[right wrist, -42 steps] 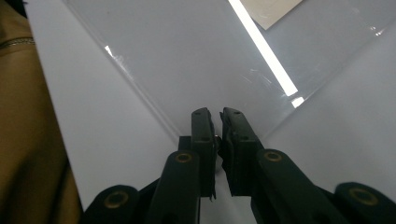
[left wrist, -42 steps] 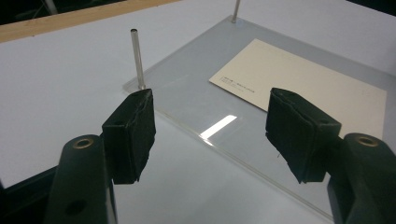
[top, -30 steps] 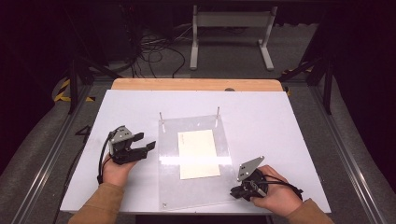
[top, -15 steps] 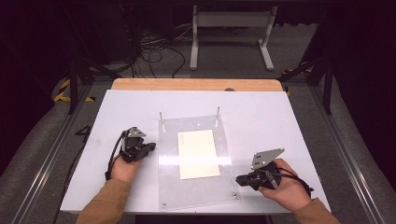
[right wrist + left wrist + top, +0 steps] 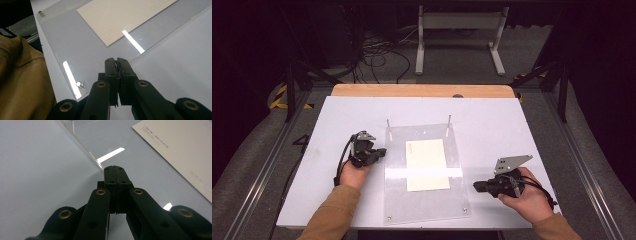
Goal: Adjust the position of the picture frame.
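A clear acrylic plate lies flat on the middle of the white table, with a cream printed card at its centre. My left gripper is shut and empty, with its tips at the plate's left edge. In the left gripper view the shut jaws point across that edge onto the plate, and the card lies beyond. My right gripper has just closed its last bit and is shut on nothing, level beside the plate's right edge. In the right gripper view its tips meet the plate near the card.
Two thin pins stand at the plate's far edge, and small screws sit in its near corners. A tan sleeve shows beyond the plate. The white table ends in a wooden strip at the back, with metal rails along both sides.
The left gripper's jaws were open and have shut, and that hand has moved right to the plate's edge. The right hand has moved right and away from the plate's near right corner.
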`<state>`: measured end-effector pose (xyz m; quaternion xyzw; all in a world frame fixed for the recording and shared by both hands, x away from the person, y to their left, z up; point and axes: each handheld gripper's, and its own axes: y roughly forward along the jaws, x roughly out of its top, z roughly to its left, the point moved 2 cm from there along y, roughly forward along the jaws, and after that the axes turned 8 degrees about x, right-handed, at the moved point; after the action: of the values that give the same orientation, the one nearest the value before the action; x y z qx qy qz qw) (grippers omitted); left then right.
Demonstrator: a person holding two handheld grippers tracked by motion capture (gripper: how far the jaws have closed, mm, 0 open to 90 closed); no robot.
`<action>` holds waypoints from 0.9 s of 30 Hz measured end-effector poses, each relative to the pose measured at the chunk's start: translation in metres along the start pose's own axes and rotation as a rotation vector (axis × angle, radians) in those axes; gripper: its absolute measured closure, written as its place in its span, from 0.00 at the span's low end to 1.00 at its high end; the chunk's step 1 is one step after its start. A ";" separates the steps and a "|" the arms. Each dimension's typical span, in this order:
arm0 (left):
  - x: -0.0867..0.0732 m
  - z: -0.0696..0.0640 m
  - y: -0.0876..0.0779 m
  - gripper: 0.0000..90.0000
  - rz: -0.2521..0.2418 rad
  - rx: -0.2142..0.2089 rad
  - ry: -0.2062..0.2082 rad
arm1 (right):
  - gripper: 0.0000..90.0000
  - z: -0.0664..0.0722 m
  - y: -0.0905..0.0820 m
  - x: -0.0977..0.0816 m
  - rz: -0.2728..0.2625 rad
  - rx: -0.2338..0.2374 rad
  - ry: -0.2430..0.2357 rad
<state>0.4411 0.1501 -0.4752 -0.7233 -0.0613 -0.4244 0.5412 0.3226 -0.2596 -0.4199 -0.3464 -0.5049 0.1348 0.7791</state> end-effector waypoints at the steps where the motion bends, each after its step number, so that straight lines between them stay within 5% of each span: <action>1: 0.002 -0.003 0.002 1.00 -0.002 -0.004 -0.007 | 0.97 0.000 0.000 0.000 -0.003 0.001 0.001; 14: 0.021 -0.017 0.021 1.00 -0.019 0.002 0.036 | 0.96 -0.003 -0.006 -0.003 -0.018 -0.003 0.016; 24: 0.026 -0.021 0.024 0.99 -0.027 -0.014 0.032 | 0.95 -0.005 -0.009 -0.004 -0.035 -0.010 0.020; 27: 0.025 -0.020 0.015 0.81 -0.058 -0.003 0.072 | 0.90 -0.008 -0.014 -0.005 -0.074 -0.030 0.020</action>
<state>0.4538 0.1178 -0.4678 -0.7064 -0.0621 -0.4660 0.5292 0.3252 -0.2758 -0.4158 -0.3403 -0.5115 0.0950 0.7832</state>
